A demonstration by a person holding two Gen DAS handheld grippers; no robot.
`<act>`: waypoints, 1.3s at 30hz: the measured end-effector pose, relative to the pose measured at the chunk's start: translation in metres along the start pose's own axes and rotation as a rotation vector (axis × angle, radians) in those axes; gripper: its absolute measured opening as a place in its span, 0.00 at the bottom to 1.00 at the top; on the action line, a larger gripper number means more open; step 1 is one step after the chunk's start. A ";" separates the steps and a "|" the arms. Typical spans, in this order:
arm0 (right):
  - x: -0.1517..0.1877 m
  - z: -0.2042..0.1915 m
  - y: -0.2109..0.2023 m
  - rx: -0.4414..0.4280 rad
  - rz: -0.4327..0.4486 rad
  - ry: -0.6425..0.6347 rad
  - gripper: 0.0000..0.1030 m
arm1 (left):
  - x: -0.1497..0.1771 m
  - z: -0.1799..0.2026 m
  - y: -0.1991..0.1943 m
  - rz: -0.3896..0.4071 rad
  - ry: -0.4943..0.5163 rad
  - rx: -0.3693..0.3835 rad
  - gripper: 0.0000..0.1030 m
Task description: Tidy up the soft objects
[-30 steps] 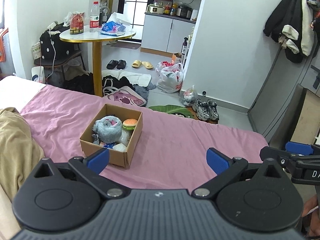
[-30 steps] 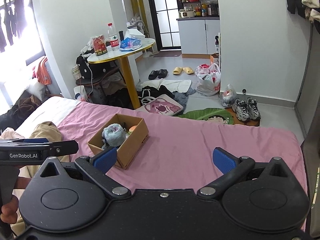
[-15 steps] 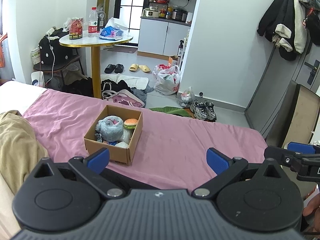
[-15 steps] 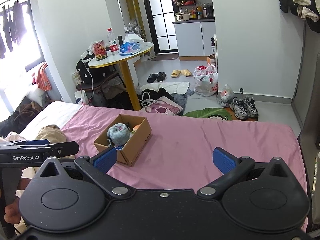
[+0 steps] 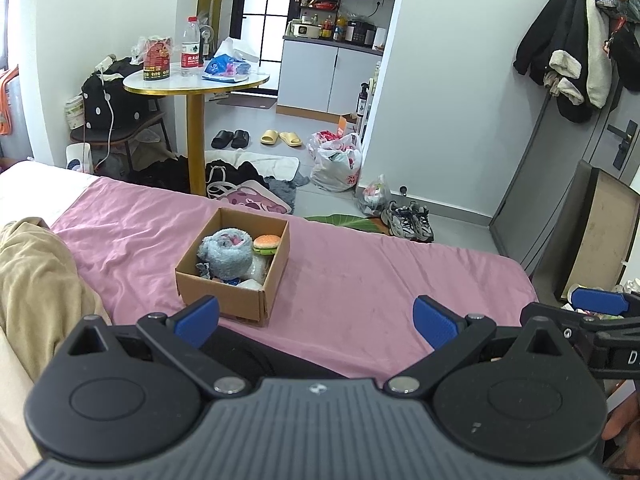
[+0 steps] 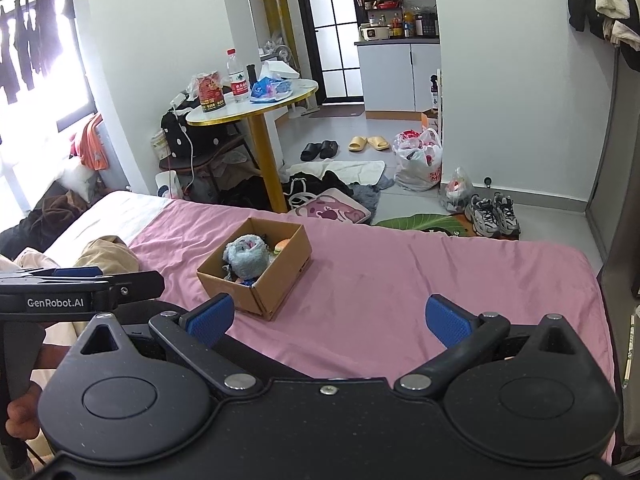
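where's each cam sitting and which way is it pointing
Left wrist: rides the left claw, facing forward over the pink bed to the cardboard box; the right claw and some fingers show at right.
Right wrist: rides the right claw, same heading; the left claw and a hand show at left.
Shared: bed, box, round table, both claws open.
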State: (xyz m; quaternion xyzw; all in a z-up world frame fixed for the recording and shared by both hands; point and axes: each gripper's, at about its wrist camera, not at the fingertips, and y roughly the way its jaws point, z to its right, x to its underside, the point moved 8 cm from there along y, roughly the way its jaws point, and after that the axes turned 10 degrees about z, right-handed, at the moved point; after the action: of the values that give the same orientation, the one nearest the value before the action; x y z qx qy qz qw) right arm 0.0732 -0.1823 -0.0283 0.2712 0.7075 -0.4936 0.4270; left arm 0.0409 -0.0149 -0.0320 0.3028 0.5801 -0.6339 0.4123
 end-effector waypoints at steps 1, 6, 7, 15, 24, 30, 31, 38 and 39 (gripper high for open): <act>0.000 0.000 -0.001 -0.001 0.000 0.002 1.00 | 0.000 0.000 0.001 0.000 -0.001 -0.001 0.99; -0.001 -0.003 -0.003 -0.004 0.002 -0.005 1.00 | -0.001 -0.003 -0.002 0.003 -0.010 -0.006 0.99; -0.001 -0.004 -0.004 -0.005 0.003 -0.007 1.00 | -0.002 -0.003 -0.003 0.006 -0.012 -0.009 0.99; -0.003 -0.005 -0.006 -0.005 0.007 -0.005 1.00 | -0.003 -0.003 -0.006 0.009 -0.009 -0.009 0.99; -0.002 -0.005 -0.006 -0.005 0.006 -0.005 1.00 | -0.004 -0.003 -0.008 0.011 -0.010 -0.009 0.99; -0.002 -0.006 -0.006 -0.007 0.007 -0.006 1.00 | -0.004 -0.003 -0.008 0.010 -0.009 -0.009 0.99; -0.002 -0.006 -0.006 -0.006 0.007 -0.007 1.00 | -0.004 -0.003 -0.008 0.011 -0.009 -0.010 0.99; -0.003 -0.013 -0.008 -0.006 0.005 -0.013 1.00 | -0.004 -0.005 -0.013 0.017 -0.008 -0.019 0.99; -0.004 -0.013 -0.008 -0.006 0.006 -0.012 1.00 | -0.004 -0.005 -0.014 0.016 -0.007 -0.020 0.99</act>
State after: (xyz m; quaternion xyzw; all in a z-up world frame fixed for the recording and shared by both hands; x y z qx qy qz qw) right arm 0.0640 -0.1731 -0.0189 0.2690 0.7055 -0.4919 0.4336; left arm 0.0304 -0.0096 -0.0223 0.3011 0.5823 -0.6258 0.4226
